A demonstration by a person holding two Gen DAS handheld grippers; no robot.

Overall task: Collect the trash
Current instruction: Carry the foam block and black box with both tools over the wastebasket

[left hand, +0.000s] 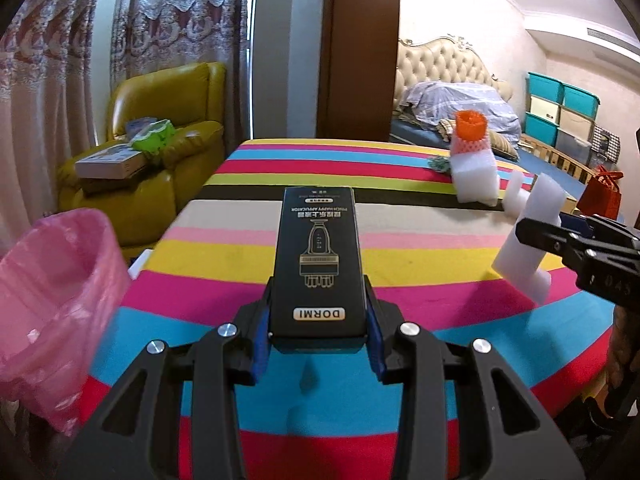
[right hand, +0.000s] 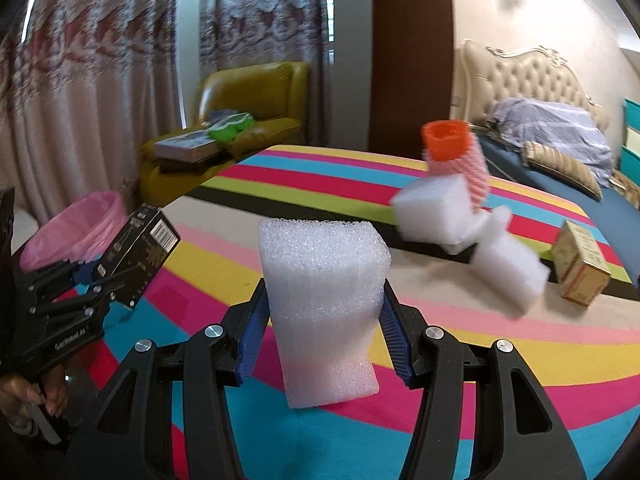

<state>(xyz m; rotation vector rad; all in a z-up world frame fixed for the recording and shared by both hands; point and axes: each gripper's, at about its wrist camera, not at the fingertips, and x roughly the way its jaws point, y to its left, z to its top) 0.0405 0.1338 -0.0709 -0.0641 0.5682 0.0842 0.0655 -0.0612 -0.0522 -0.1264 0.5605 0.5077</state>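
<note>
The left gripper point(left hand: 318, 330) clamps a black box point(left hand: 318, 258) above the striped cloth point(left hand: 224, 280), near the pink-lined bin point(left hand: 56, 300) at its left. The right gripper point(right hand: 320, 334) squeezes a white foam block point(right hand: 324, 304); more foam pieces point(right hand: 436, 210) lie farther back.

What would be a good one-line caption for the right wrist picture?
Right gripper clamps a white foam block above the striped table; left gripper holds a black box.
</note>
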